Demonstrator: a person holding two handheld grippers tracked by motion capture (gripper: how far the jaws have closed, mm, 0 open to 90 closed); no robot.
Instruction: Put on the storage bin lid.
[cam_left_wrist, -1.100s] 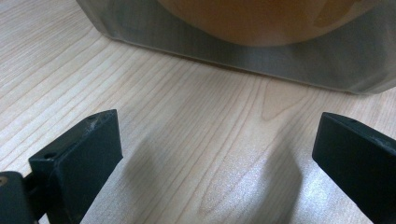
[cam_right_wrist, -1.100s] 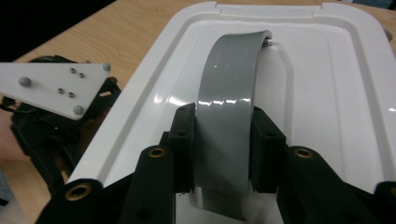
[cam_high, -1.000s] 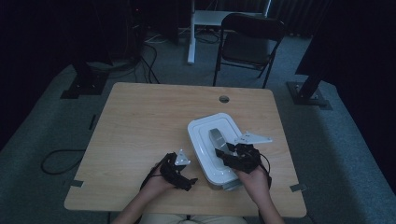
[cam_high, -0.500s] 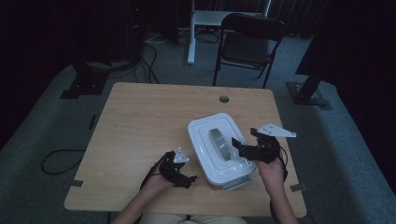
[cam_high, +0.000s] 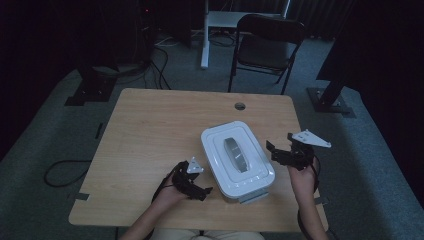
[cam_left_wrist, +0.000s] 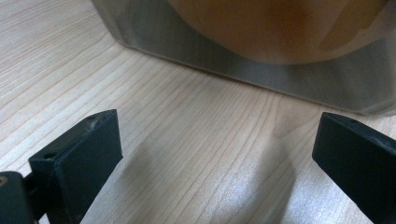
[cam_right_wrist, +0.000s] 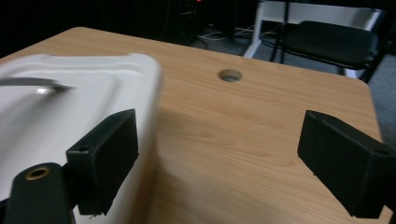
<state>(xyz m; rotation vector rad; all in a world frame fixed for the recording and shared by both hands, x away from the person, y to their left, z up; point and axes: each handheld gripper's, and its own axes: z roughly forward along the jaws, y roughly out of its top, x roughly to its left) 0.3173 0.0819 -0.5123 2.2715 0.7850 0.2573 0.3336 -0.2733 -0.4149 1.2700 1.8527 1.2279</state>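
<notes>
Right tongs (cam_high: 276, 152): your jaws have just been opening and now stand wide with nothing between them, just beside the box's right flank.
Left tongs (cam_high: 202, 191): jaws spread wide, nothing held, low on the tabletop (cam_high: 150, 125) at the box's near left corner.
Box (cam_high: 237, 159): white lidded container, right of centre on the tabletop, its long side running away from you.
Look: rounded corners, grey handle (cam_high: 235, 153) lying flat along the lid; something orange-brown glows through the side wall (cam_left_wrist: 261, 56).
Progress: lid sits on and looks seated; you've let go, so what's left is likely clearing away.
</notes>
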